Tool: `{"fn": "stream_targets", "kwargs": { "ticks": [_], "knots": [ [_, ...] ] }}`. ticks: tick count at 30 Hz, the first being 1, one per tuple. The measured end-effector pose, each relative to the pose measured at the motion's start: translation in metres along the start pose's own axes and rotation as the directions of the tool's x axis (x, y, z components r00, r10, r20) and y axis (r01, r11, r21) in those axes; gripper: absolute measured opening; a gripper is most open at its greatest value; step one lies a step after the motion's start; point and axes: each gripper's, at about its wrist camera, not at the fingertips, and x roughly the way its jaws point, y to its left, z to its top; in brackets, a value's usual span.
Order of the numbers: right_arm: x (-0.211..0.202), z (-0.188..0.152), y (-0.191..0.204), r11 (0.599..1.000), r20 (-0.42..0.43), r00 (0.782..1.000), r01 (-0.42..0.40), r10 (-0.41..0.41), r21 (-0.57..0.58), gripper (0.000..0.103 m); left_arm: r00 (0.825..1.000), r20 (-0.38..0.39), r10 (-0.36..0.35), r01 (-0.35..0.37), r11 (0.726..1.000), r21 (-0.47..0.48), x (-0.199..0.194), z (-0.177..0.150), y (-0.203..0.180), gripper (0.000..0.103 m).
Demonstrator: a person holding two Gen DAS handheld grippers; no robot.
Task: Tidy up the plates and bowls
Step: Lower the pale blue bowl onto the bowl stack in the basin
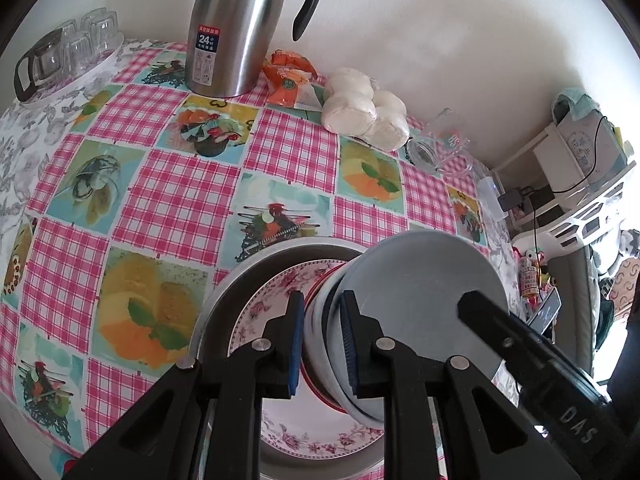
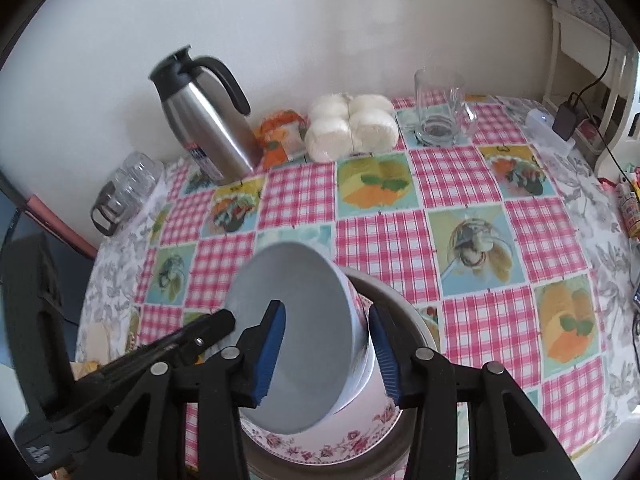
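A pale blue-white bowl [image 1: 416, 300] is tipped on its side above a floral plate [image 1: 276, 304] that lies in a grey metal pan [image 1: 224, 304]. My left gripper [image 1: 320, 344] is shut on the bowl's rim, one blue pad inside and one outside. My right gripper [image 2: 328, 344] straddles the bowl's [image 2: 296, 332] opposite wall, one pad inside and one outside, with a gap at the outer pad. The floral plate [image 2: 320, 440] and pan [image 2: 404, 308] lie under it.
On the checked tablecloth [image 2: 460, 184] stand a steel thermos jug [image 2: 204, 124], an orange snack packet [image 2: 280, 136], a bag of white buns [image 2: 352, 124], a glass mug [image 2: 440, 108] and a tray of glasses [image 2: 128, 184]. The wall is behind; a shelf [image 1: 576, 184] is at right.
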Motion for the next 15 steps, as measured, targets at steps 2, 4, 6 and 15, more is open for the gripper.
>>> {"fn": "stream_targets", "kwargs": {
  "ticks": [2,4,6,15],
  "knots": [
    [-0.002,0.001,-0.004,1.000,0.011,1.000,-0.001,0.001,0.011,0.047,1.000,0.000,-0.002,0.002,1.000,-0.002,0.000,0.000,0.000,0.019],
    [-0.003,0.001,-0.010,1.000,0.017,1.000,0.003,-0.003,0.029,0.047,1.000,0.000,-0.001,0.001,1.000,-0.002,0.000,0.000,0.000,0.019],
    [-0.004,0.002,-0.016,0.999,0.025,1.000,0.006,-0.007,0.045,0.047,1.000,0.000,-0.004,0.004,1.000,-0.004,0.000,-0.001,0.001,0.019],
    [0.012,0.001,-0.035,0.989,-0.005,0.995,-0.095,0.096,0.114,0.014,0.999,0.026,-0.023,0.023,1.000,-0.009,-0.007,-0.001,-0.001,0.019]
  ]
}}
